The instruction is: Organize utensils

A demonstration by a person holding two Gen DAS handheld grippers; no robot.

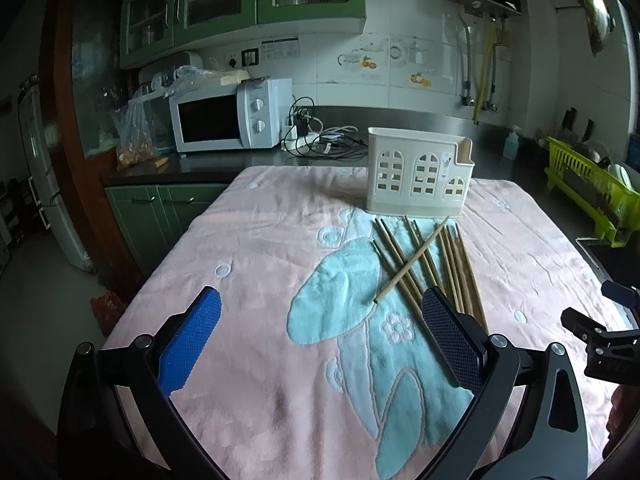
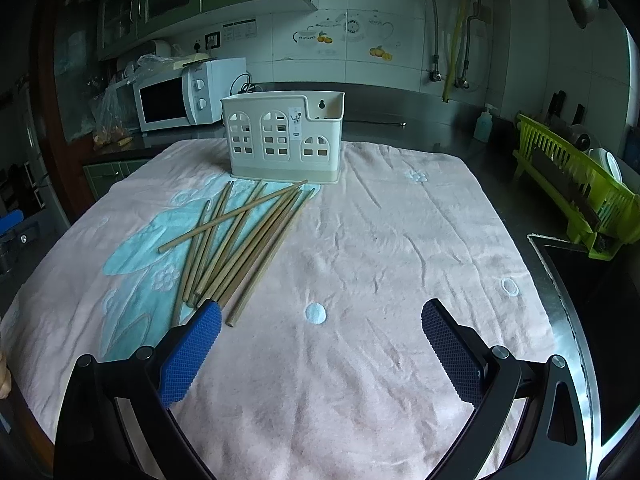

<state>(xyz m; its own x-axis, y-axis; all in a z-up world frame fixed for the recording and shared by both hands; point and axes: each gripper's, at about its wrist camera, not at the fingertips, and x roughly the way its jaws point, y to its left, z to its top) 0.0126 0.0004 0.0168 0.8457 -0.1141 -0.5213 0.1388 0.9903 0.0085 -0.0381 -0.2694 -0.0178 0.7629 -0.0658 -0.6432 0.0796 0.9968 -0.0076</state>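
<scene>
Several wooden chopsticks (image 1: 430,258) (image 2: 236,240) lie in a loose bundle on the pink and blue towel (image 1: 280,248) (image 2: 380,240), one lying crosswise over the others. Behind them stands an empty cream utensil holder (image 1: 418,176) (image 2: 282,138) with arched cut-outs. My left gripper (image 1: 320,332) hovers open over the towel, its right pad near the chopsticks' close ends. My right gripper (image 2: 320,344) is open too, with its left pad just short of the bundle's near tips. Nothing sits between either pair of fingers. The right gripper shows at the left wrist view's right edge (image 1: 600,340).
A white microwave (image 1: 228,116) (image 2: 184,94) and tangled cables (image 1: 320,136) sit on the dark counter behind. A green dish rack (image 1: 592,184) (image 2: 576,184) stands at the right, beside a sink (image 2: 592,280). A soap bottle (image 2: 484,124) is near the wall.
</scene>
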